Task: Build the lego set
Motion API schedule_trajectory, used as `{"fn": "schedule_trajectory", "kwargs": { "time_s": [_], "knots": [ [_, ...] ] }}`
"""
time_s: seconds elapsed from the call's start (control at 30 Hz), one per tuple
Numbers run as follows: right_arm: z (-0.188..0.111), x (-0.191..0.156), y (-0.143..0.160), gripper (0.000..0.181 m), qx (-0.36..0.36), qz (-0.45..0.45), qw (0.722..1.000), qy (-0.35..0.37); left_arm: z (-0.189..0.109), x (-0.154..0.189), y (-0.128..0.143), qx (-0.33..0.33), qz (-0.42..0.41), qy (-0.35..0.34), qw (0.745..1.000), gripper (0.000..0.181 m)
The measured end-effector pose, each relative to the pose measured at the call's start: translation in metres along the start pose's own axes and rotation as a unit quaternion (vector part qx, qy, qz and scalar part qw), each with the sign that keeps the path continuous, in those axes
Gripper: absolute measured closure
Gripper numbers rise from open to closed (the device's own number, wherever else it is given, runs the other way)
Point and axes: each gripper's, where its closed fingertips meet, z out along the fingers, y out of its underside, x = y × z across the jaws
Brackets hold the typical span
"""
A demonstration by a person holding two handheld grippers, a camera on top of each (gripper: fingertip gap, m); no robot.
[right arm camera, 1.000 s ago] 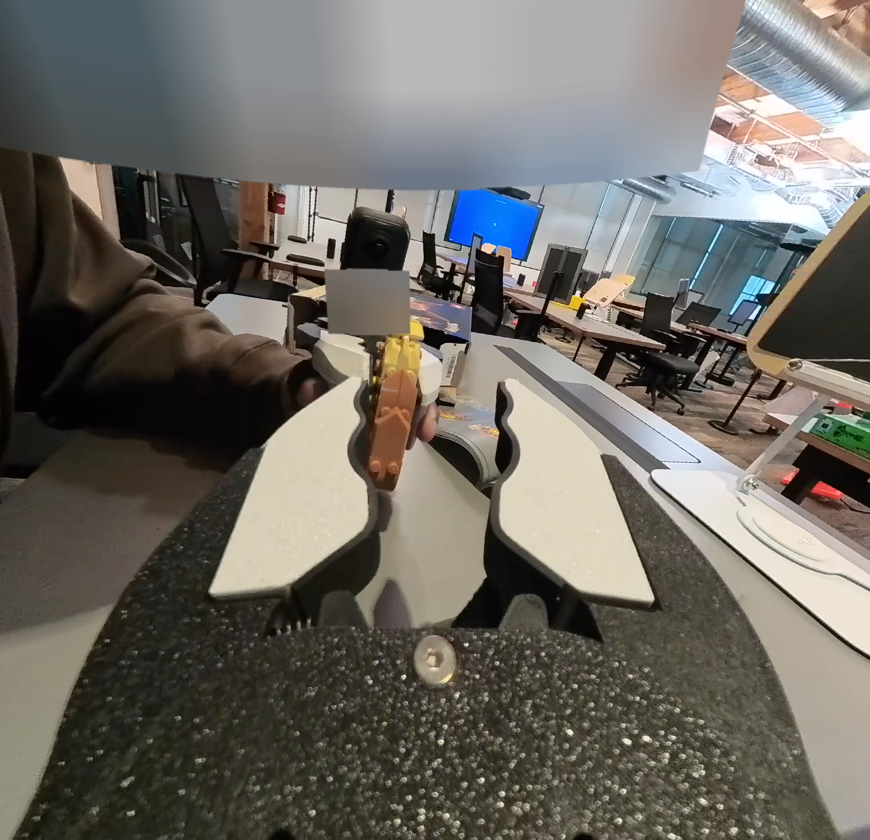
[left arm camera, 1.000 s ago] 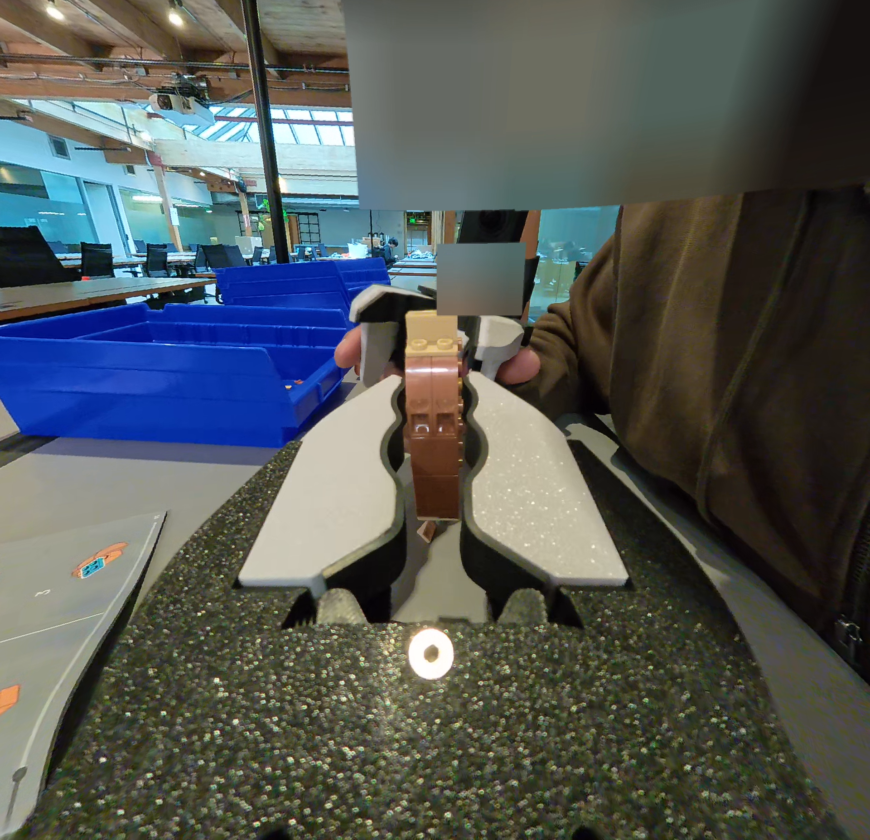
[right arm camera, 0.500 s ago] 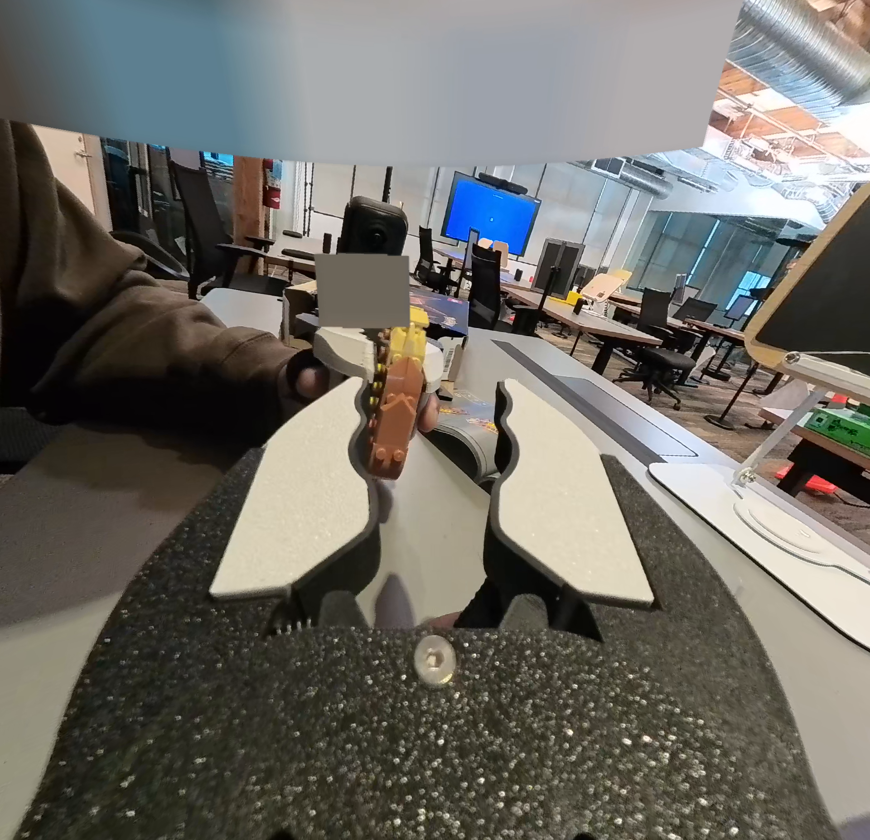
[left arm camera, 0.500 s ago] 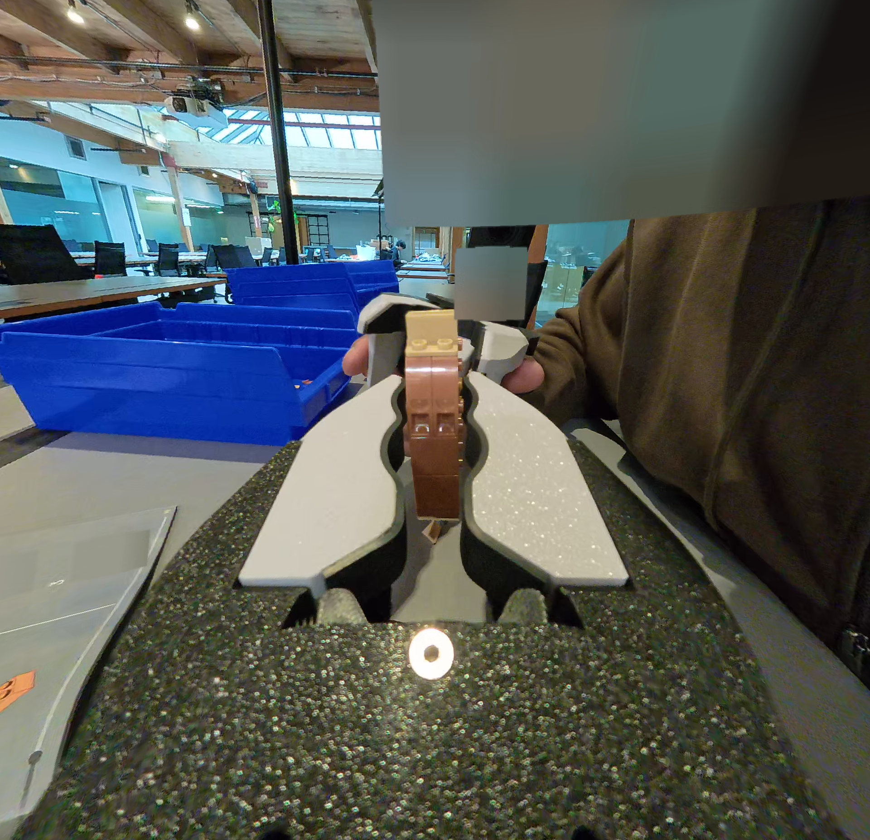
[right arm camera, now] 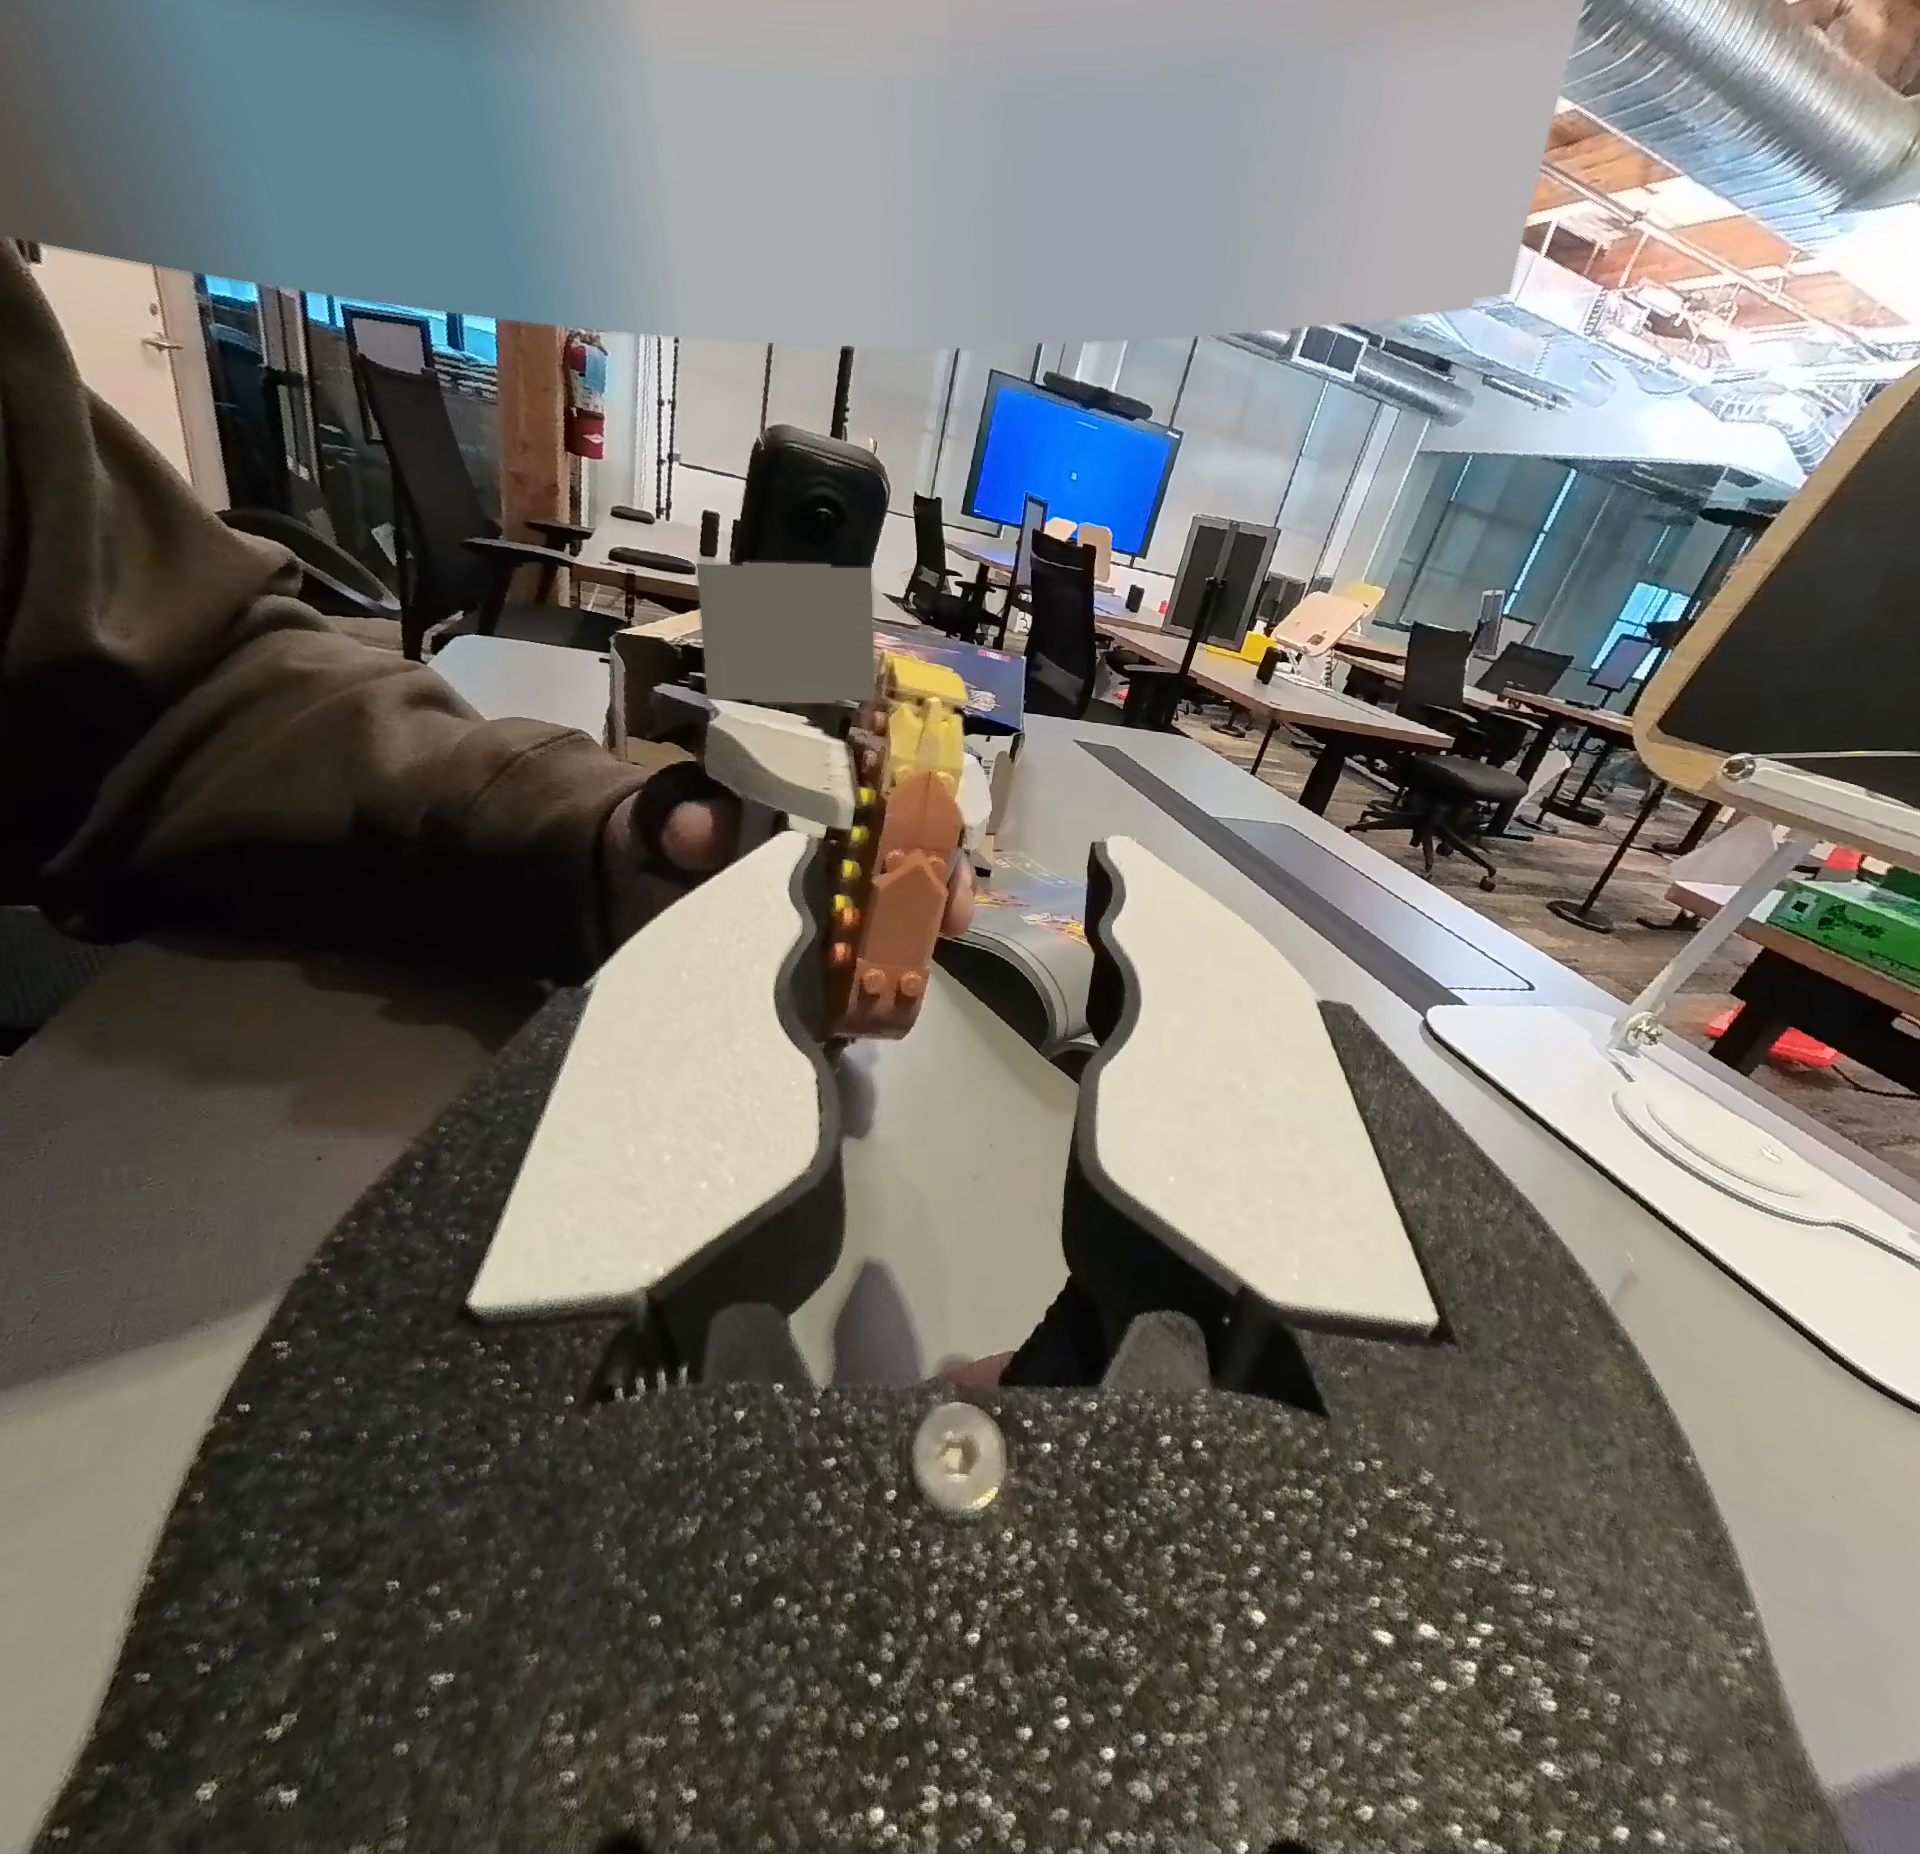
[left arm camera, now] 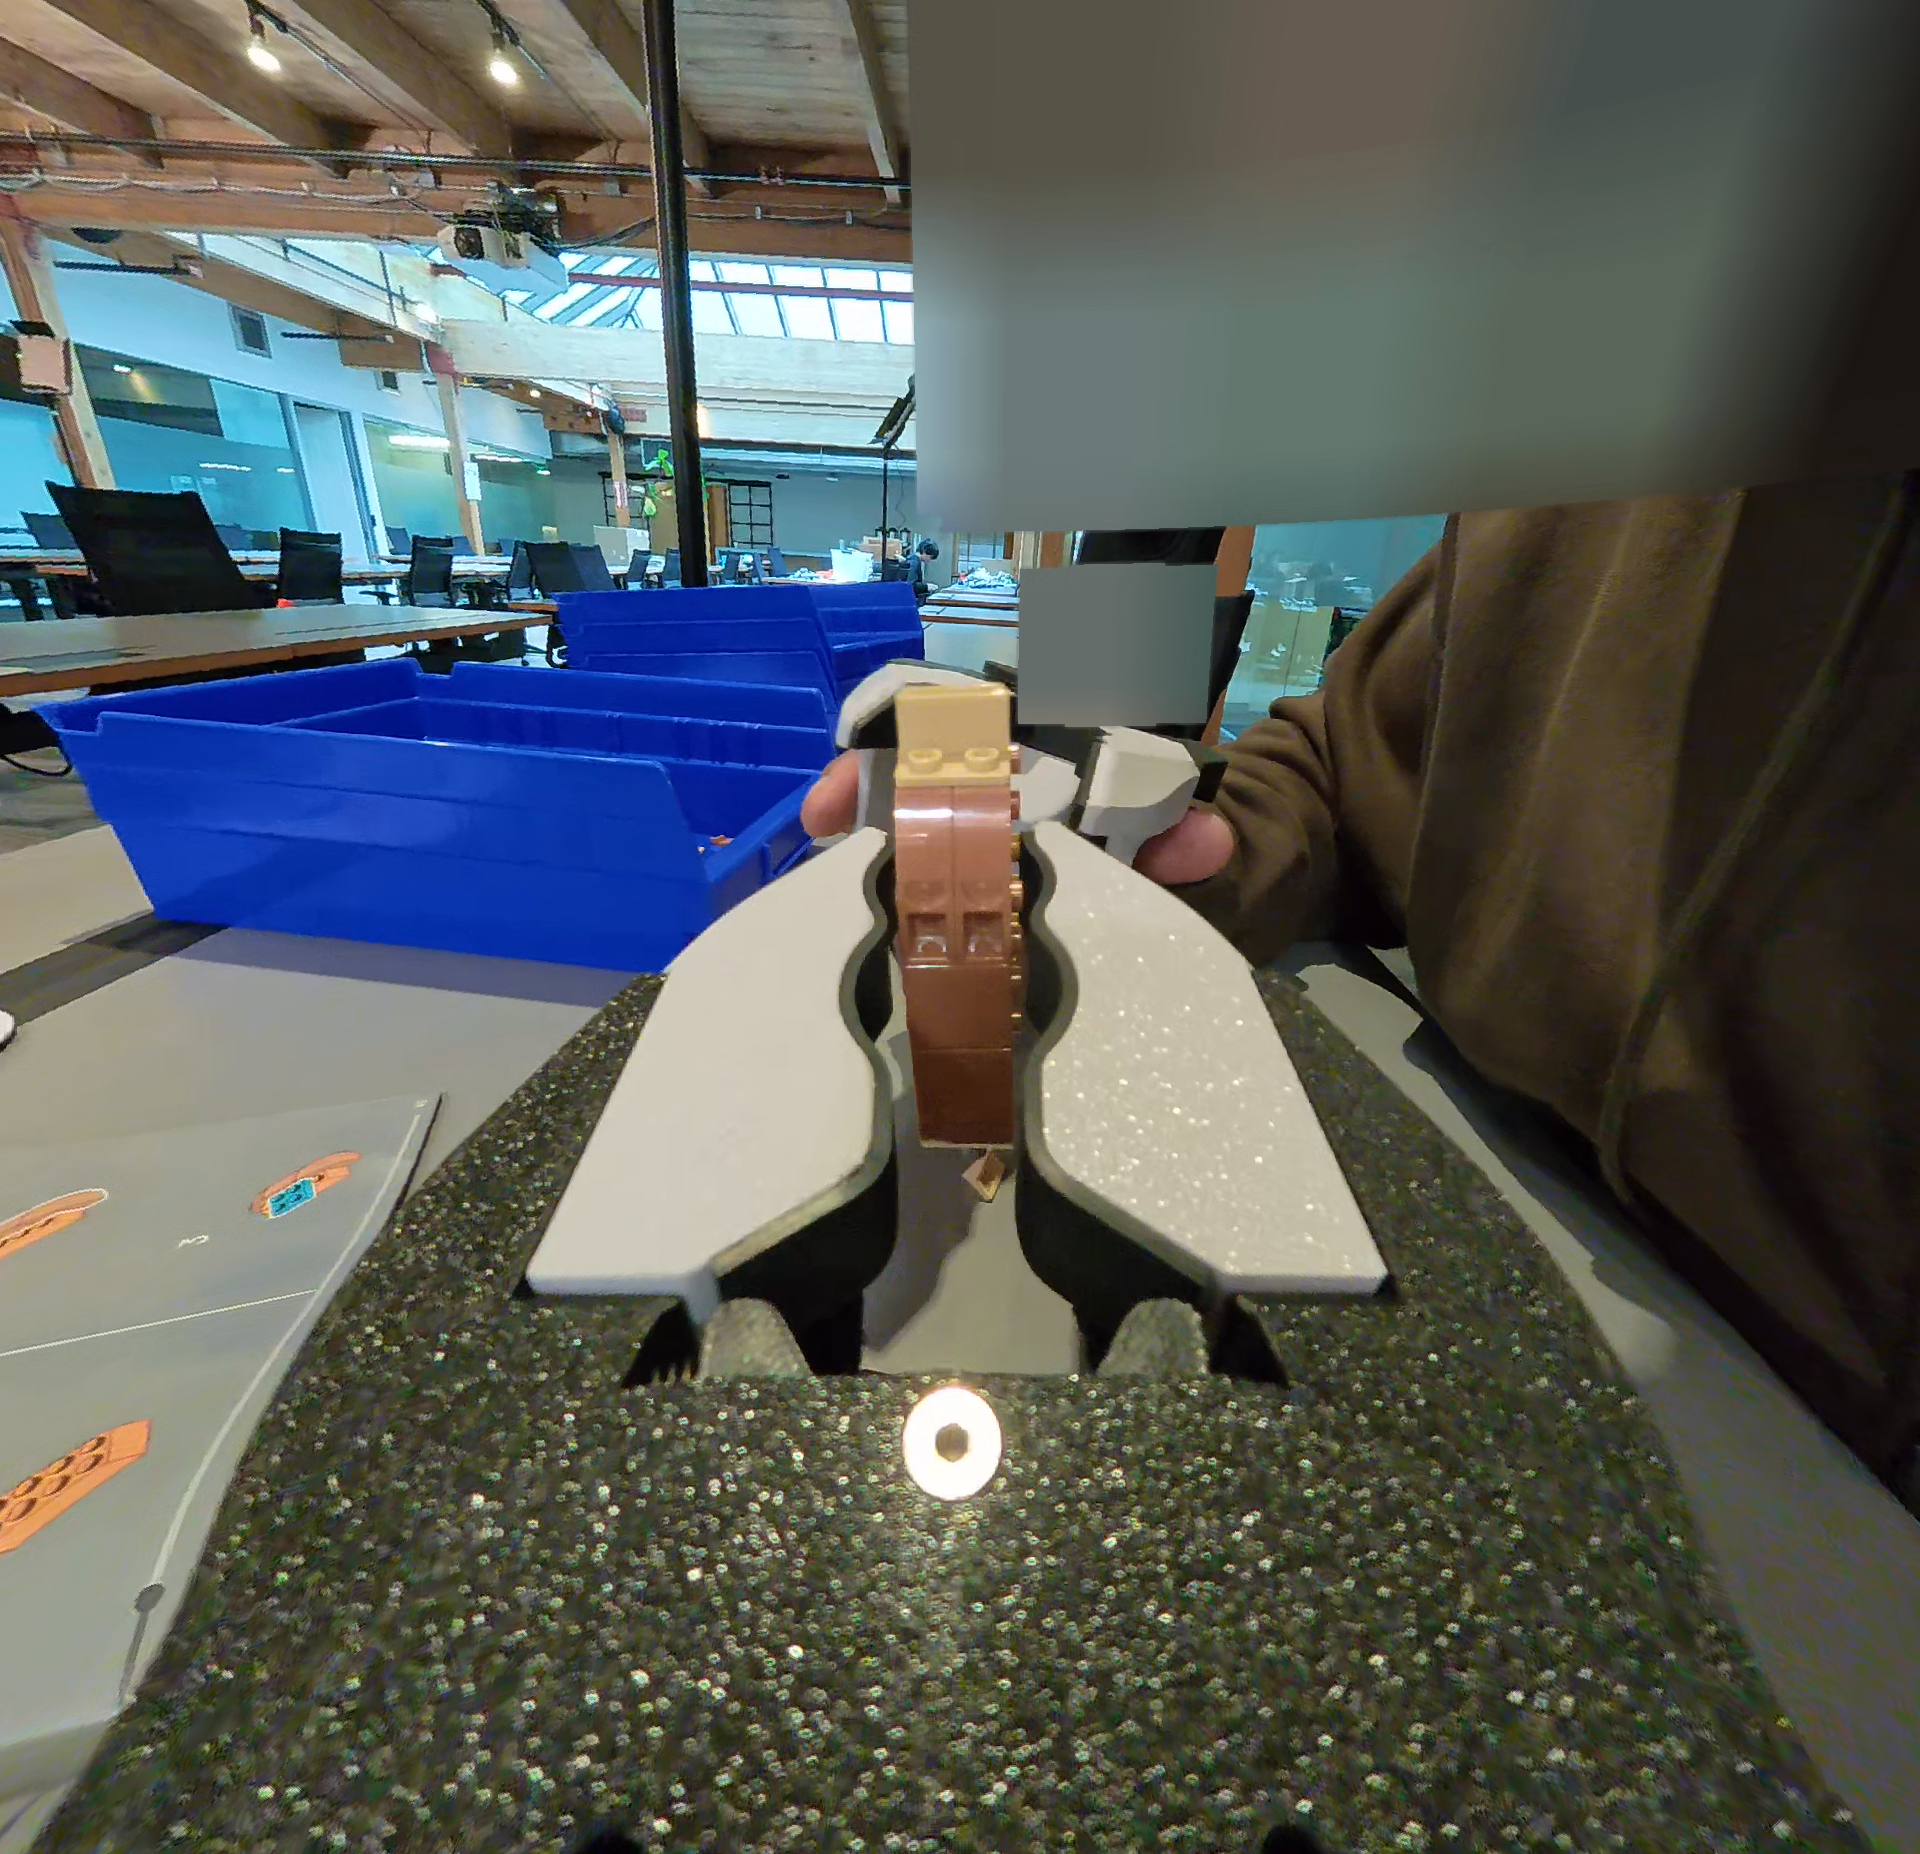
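Lego assembly (left arm camera: 956, 931) clamped upright between left gripper (left arm camera: 954, 859) fingers, above table (left arm camera: 312, 1015). Bins (left arm camera: 416, 807) behind, to left. Instruction sheet (left arm camera: 197, 1274) lying nearer, left. Right gripper (right arm camera: 945, 869) facing assembly.

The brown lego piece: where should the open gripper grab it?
Probably the tan end sticking out past the left gripper, which clamps the brown lego piece on its flat sides. The right gripper, open, could close on those flat sides from ahead.

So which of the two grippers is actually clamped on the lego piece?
The left gripper: its fingers press both sides of the brown lego build. The right gripper is open, with only one finger beside the build.
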Motion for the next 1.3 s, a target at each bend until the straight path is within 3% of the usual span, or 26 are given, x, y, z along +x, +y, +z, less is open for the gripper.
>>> {"fn": "schedule_trajectory", "kwargs": {
  "time_s": [0.3, 0.5, 0.8, 1.3],
  "knots": [
    [0.000, -0.002, -0.001, 0.135, 0.003, -0.021, 1.000, -0.001, -0.001, -0.001, -0.001, 0.007, -0.013, 0.002, 1.000, 0.159],
    [0.000, -0.009, 0.002, 0.130, -0.008, -0.106, 0.994, -0.006, -0.001, -0.002, -0.002, 0.011, -0.028, 0.007, 1.000, 0.159],
    [0.000, -0.007, 0.011, 0.115, -0.045, -0.264, 0.963, -0.005, 0.001, -0.001, 0.000, 0.007, -0.045, 0.010, 0.999, 0.159],
    [0.009, -0.009, 0.014, 0.100, -0.072, -0.389, 0.915, -0.077, 0.005, 0.002, 0.007, -0.009, -0.079, 0.029, 0.996, 0.160]
  ]
}}
